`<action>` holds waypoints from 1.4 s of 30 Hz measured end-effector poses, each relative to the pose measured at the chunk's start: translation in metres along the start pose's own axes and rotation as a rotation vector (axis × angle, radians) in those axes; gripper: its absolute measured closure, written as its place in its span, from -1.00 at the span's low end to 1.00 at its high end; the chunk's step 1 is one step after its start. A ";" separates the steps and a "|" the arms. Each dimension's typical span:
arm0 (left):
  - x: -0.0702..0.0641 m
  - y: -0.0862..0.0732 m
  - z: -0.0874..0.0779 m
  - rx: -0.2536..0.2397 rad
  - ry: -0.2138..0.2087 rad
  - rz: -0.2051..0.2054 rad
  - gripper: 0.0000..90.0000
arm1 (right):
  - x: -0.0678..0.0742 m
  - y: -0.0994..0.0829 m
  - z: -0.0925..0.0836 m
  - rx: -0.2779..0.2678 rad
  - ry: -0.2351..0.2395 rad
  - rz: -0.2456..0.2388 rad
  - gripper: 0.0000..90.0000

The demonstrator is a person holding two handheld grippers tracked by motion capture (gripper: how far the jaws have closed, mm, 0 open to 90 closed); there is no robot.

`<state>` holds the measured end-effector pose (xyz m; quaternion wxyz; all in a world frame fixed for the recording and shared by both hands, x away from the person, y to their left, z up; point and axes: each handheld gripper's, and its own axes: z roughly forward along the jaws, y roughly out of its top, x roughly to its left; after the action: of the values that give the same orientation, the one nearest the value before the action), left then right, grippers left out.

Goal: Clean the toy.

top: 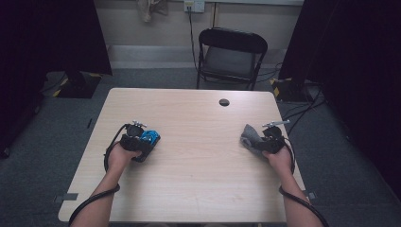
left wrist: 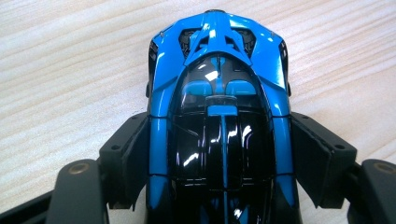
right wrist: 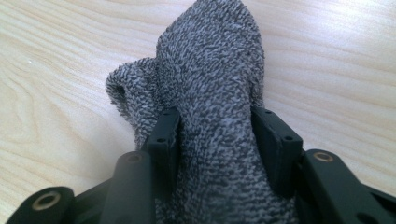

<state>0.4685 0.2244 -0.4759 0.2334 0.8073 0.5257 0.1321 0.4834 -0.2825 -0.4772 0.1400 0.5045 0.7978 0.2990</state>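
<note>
The left gripper (left wrist: 219, 158) squeezes a blue toy car (left wrist: 218, 98) by its sides on the left of the table (top: 198, 189). The right gripper (right wrist: 215, 135) has a grey cloth (right wrist: 210, 79) between its jaws, touching both, on the right side of the table.

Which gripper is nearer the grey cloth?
Right. The right gripper has the grey cloth between its fingers; the left gripper grips the blue toy car across the table.
</note>
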 end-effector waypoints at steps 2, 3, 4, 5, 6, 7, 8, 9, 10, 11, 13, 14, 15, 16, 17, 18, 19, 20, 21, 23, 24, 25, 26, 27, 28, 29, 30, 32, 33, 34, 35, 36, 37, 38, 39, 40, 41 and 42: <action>0.000 0.000 0.000 -0.001 -0.001 -0.002 -0.39 | 0.000 0.000 0.000 0.000 -0.002 -0.005 0.21; 0.000 0.000 0.000 -0.001 0.000 0.000 -0.39 | 0.000 0.000 0.000 0.002 -0.004 -0.006 0.21; 0.000 0.000 0.000 -0.001 0.000 0.000 -0.39 | 0.000 0.000 0.000 0.002 -0.004 -0.007 0.21; 0.000 0.000 0.000 -0.001 -0.002 0.000 -0.39 | 0.000 0.000 0.000 0.002 -0.004 -0.007 0.20; 0.000 0.000 0.000 -0.003 -0.003 0.000 -0.39 | 0.000 0.000 0.000 0.002 -0.003 -0.006 0.20; 0.000 -0.001 0.000 -0.004 -0.003 0.002 -0.39 | 0.000 0.000 0.000 0.002 -0.003 -0.005 0.20; 0.000 -0.001 0.000 -0.007 -0.002 0.002 -0.40 | 0.000 0.000 0.000 0.004 -0.002 -0.002 0.19; 0.000 -0.001 0.000 -0.007 -0.003 0.002 -0.40 | 0.000 0.000 -0.001 0.004 -0.001 -0.003 0.19; 0.000 -0.001 0.000 -0.007 -0.003 0.002 -0.40 | 0.000 0.000 -0.001 0.002 -0.003 -0.008 0.17; 0.000 -0.001 0.000 -0.007 -0.003 0.004 -0.40 | 0.001 0.001 -0.001 0.003 -0.004 -0.010 0.16; 0.001 -0.001 0.000 -0.007 -0.003 0.005 -0.40 | 0.000 0.001 -0.001 0.002 -0.003 -0.009 0.15; 0.000 -0.001 0.000 -0.008 -0.003 0.004 -0.40 | 0.000 0.001 -0.001 0.001 -0.003 -0.009 0.14; 0.001 -0.001 0.000 -0.008 -0.003 0.005 -0.40 | 0.000 0.000 -0.001 0.001 -0.002 -0.009 0.13; 0.001 -0.002 0.000 -0.008 -0.003 0.004 -0.40 | 0.000 0.000 -0.001 0.000 -0.002 -0.008 0.12; 0.001 -0.002 0.000 -0.008 -0.003 0.004 -0.41 | 0.000 0.000 -0.001 0.000 -0.001 -0.007 0.11; 0.000 -0.002 0.000 -0.010 -0.002 0.005 -0.41 | 0.000 0.000 -0.001 0.000 0.001 -0.003 0.08; 0.000 -0.002 0.000 -0.010 -0.003 0.005 -0.41 | 0.000 0.000 -0.001 -0.001 -0.003 -0.002 0.05; 0.001 -0.002 0.000 -0.012 -0.007 0.004 -0.41 | 0.000 0.000 -0.001 -0.002 -0.005 -0.002 0.03; 0.001 -0.002 -0.001 -0.016 -0.013 -0.001 -0.43 | 0.000 0.000 -0.001 -0.001 -0.003 -0.002 0.02; 0.002 -0.002 -0.002 -0.023 -0.017 -0.012 -0.43 | 0.000 0.000 -0.001 0.001 -0.003 0.000 -0.01; 0.002 -0.002 -0.002 -0.025 -0.021 -0.011 -0.44 | 0.000 0.000 -0.001 -0.001 0.001 -0.004 -0.02; 0.002 -0.002 -0.002 -0.025 -0.021 -0.011 -0.45 | 0.000 0.000 -0.001 -0.001 -0.002 -0.004 -0.05; 0.003 -0.002 -0.003 -0.026 -0.020 -0.006 -0.45 | 0.000 0.000 -0.001 -0.005 0.001 -0.001 -0.08; 0.004 -0.002 -0.005 -0.028 -0.023 -0.006 -0.46 | 0.001 0.001 -0.001 -0.006 0.003 -0.001 -0.10; 0.004 -0.002 -0.005 -0.032 -0.024 -0.009 -0.47 | 0.001 0.001 -0.001 -0.006 0.002 -0.002 -0.13; 0.004 -0.001 -0.006 -0.031 -0.026 -0.005 -0.47 | 0.001 0.001 -0.001 -0.005 0.001 -0.003 -0.15; 0.003 -0.001 -0.007 -0.036 -0.024 -0.003 -0.49 | 0.002 0.001 -0.001 -0.004 0.001 0.000 -0.18; 0.003 0.000 -0.008 -0.043 -0.028 -0.002 -0.49 | 0.002 0.002 -0.002 -0.006 0.002 -0.002 -0.22; 0.002 0.000 -0.009 -0.042 -0.027 -0.001 -0.49 | 0.003 0.002 -0.002 -0.007 0.001 -0.003 -0.24; 0.002 0.001 -0.010 -0.042 -0.026 0.001 -0.49 | 0.003 0.003 -0.002 -0.009 0.004 -0.002 -0.26; 0.002 0.001 -0.010 -0.041 -0.026 0.002 -0.49 | 0.003 0.003 -0.003 -0.010 0.009 -0.002 -0.29; 0.001 0.001 -0.011 -0.044 -0.025 0.006 -0.50 | 0.003 0.003 -0.003 -0.013 0.007 -0.004 -0.31; 0.001 0.002 -0.012 -0.048 -0.025 0.005 -0.50 | 0.003 0.004 -0.004 -0.013 0.004 -0.006 -0.35; 0.001 0.002 -0.012 -0.051 -0.024 0.004 -0.51 | 0.004 0.004 -0.005 -0.014 0.002 -0.008 -0.36; 0.001 0.002 -0.012 -0.054 -0.025 -0.003 -0.52 | 0.004 0.004 -0.005 -0.012 0.006 -0.007 -0.39; 0.001 0.003 -0.013 -0.052 -0.027 0.003 -0.53 | 0.004 0.004 -0.005 -0.010 0.006 -0.007 -0.42; 0.000 0.003 -0.013 -0.056 -0.027 0.004 -0.54 | 0.005 0.005 -0.007 -0.006 0.001 -0.013 -0.42; 0.000 0.003 -0.014 -0.057 -0.028 0.008 -0.55 | 0.005 0.005 -0.007 -0.009 0.008 -0.014 -0.42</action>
<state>0.4644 0.2269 -0.4622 0.2631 0.8041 0.5153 0.1363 0.4809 -0.2788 -0.4678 0.1412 0.4968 0.8006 0.3036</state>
